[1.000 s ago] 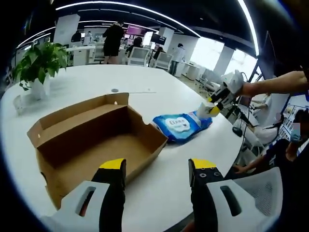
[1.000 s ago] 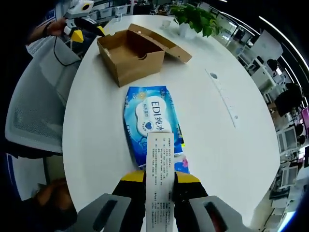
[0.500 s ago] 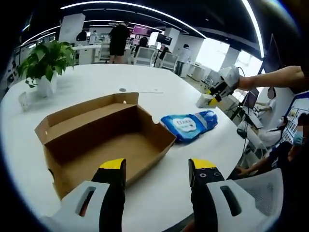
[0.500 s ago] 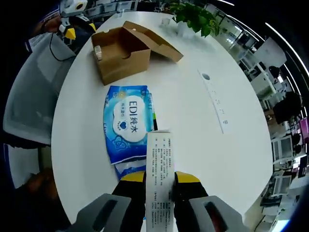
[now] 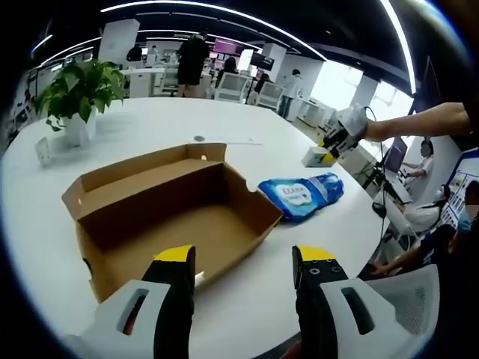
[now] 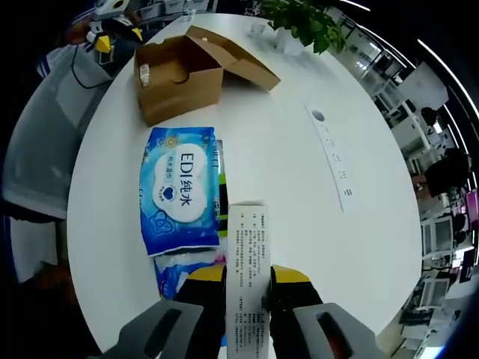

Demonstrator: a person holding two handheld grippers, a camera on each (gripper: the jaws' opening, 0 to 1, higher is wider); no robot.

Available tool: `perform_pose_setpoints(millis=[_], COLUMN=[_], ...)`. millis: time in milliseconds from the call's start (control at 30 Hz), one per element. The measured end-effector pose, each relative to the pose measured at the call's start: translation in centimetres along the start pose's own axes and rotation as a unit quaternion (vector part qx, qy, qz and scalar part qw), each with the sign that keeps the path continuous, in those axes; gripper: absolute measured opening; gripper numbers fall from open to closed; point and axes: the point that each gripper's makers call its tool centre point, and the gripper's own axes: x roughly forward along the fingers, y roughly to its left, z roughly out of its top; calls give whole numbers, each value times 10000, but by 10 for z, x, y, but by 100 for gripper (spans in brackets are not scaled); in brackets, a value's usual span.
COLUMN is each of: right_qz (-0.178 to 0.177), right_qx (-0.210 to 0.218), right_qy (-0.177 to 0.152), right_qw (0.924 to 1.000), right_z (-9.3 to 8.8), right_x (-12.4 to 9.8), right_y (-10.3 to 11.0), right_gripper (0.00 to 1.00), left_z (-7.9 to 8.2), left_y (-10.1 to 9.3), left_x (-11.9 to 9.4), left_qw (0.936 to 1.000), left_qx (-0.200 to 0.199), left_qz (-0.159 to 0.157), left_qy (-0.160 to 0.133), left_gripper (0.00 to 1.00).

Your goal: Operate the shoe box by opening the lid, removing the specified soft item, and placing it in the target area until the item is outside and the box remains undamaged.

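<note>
The brown cardboard shoe box (image 5: 172,209) lies open on the white table, its lid folded back and its inside bare in the left gripper view. To its right lies a blue soft pack of wipes (image 5: 299,196), outside the box. My left gripper (image 5: 245,258) hovers open in front of the box with nothing between its jaws. My right gripper (image 5: 333,146) hangs above the table beyond the pack. In the right gripper view my right gripper (image 6: 247,277) is shut on a small white printed box (image 6: 247,247), with the wipes pack (image 6: 179,187) to its left and the shoe box (image 6: 176,75) farther off.
A potted plant (image 5: 75,97) stands at the table's far left. A long white strip (image 6: 333,157) and a small round disc (image 5: 198,138) lie on the table. A mesh office chair (image 5: 397,299) stands at the table's near right edge. People stand in the background.
The right gripper has lifted the white box up and away from the wipes pack, which stays on the table. The left gripper's camera has drifted slightly; its jaws stay open.
</note>
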Motion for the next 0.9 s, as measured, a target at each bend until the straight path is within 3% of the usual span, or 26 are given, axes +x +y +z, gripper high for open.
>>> perform_pose_setpoints(millis=[300, 900], right_qz=[97, 300], right_qx=[-36, 11], right_qy=[22, 141], right_qw=[9999, 9994], right_z=[-3, -19], right_x=[15, 40], right_y=[-1, 10], right_gripper=[17, 18], left_z=[2, -15], left_y=[6, 21], left_x=[-1, -1], left_qw=[10000, 9995], left_qx=[-10, -90], left_qz=[83, 207], left_qy=[27, 227], left_gripper=[53, 53])
